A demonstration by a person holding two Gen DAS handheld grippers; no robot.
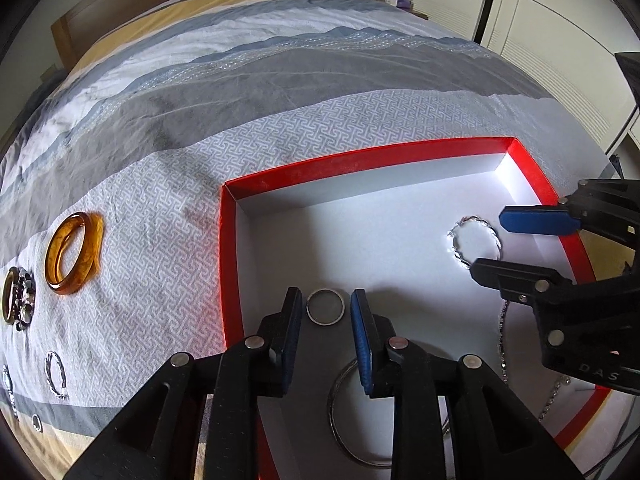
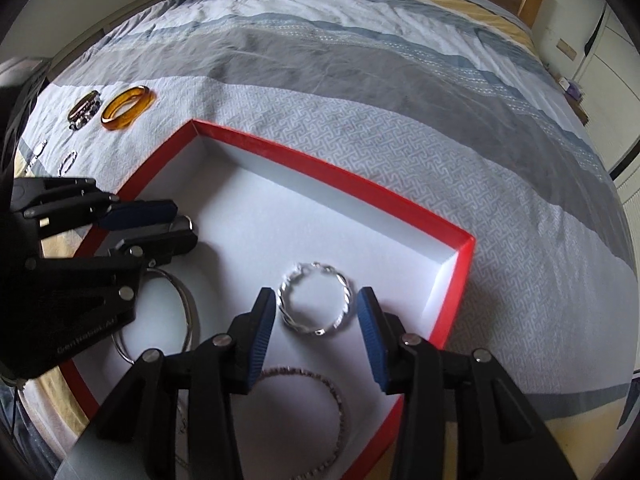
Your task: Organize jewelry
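A red box (image 1: 360,156) with a white inside lies on the bedspread. My left gripper (image 1: 326,294) points down into its near left part. A small silver ring (image 1: 326,307) lies flat on the box floor between the blue pads, with a narrow gap on each side, so the jaws are open. My right gripper (image 2: 316,292) hangs over the far right corner of the box (image 2: 332,168). Between its open fingers rests a twisted silver bracelet (image 2: 314,298), untouched by the pads. Each view shows the other gripper: the right gripper (image 1: 490,242) and the left gripper (image 2: 184,222).
Inside the box also lie a thin silver bangle (image 2: 190,312) and a sparkly chain bracelet (image 2: 336,400). On the bedspread left of the box are an amber bangle (image 1: 74,254), dark beaded bracelets (image 1: 18,296) and small silver pieces (image 1: 55,374). A wooden headboard stands beyond the bed.
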